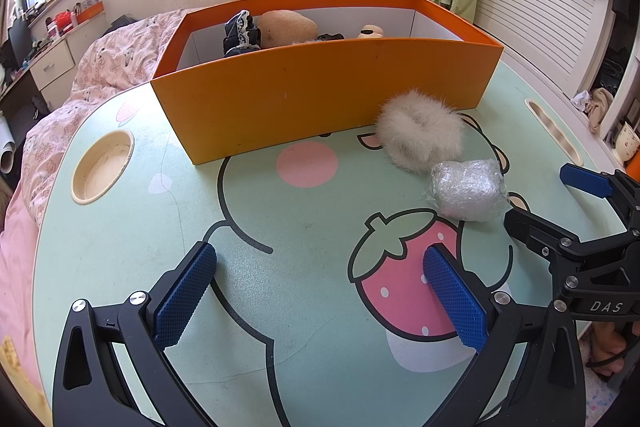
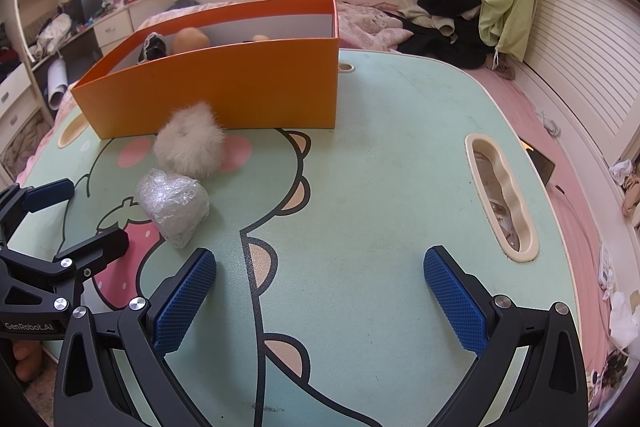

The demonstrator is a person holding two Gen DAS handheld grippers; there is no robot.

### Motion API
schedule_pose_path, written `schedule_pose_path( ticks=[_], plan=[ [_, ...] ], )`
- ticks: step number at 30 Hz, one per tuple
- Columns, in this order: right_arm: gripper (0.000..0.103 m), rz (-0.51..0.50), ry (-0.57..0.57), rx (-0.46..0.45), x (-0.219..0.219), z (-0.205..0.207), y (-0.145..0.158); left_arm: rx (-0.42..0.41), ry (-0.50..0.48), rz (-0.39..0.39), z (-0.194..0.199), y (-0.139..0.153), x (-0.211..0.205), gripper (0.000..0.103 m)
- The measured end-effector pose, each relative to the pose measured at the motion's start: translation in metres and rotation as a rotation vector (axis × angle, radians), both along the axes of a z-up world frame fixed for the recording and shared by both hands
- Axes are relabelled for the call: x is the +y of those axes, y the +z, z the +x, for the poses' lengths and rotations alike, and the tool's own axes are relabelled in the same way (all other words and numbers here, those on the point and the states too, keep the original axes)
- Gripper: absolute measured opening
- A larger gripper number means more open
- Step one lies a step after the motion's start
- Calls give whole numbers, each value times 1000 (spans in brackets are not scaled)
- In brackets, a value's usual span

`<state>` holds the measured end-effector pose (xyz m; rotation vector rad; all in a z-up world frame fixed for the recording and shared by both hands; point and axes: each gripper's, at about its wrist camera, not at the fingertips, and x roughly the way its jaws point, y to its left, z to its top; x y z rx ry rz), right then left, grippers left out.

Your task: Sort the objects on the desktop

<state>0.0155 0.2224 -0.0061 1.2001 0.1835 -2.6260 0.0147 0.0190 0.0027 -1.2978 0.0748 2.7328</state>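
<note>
A rectangular orange cardboard box with white inner walls stands at the far side of a mint-green lap table printed with a cartoon animal and a pink strawberry. Inside the box lie a dark piece trimmed with white lace, a rounded tan plush shape and a small cream item. Outside it, at about 1 o'clock in the left wrist view, a fluffy white fur ring rests touching the box's front wall; just beside it, nearer the camera, sits a lumpy bundle wrapped in crinkled clear plastic film, glossy and roughly heart-shaped. In the right wrist view both sit at about 10 o'clock. The left gripper hovers over the strawberry print with its blue cross-hatched pads spread wide and nothing between them. The right gripper is likewise spread wide and empty, its tip near the wrapped bundle.
</note>
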Motion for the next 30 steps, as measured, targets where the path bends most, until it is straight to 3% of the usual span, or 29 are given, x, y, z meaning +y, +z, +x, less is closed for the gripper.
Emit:
schedule_pose_path(
  ticks=[30],
  plan=[
    [103, -33, -3, 11, 3, 1, 5, 1, 1, 0, 1, 0, -1, 103]
  ],
)
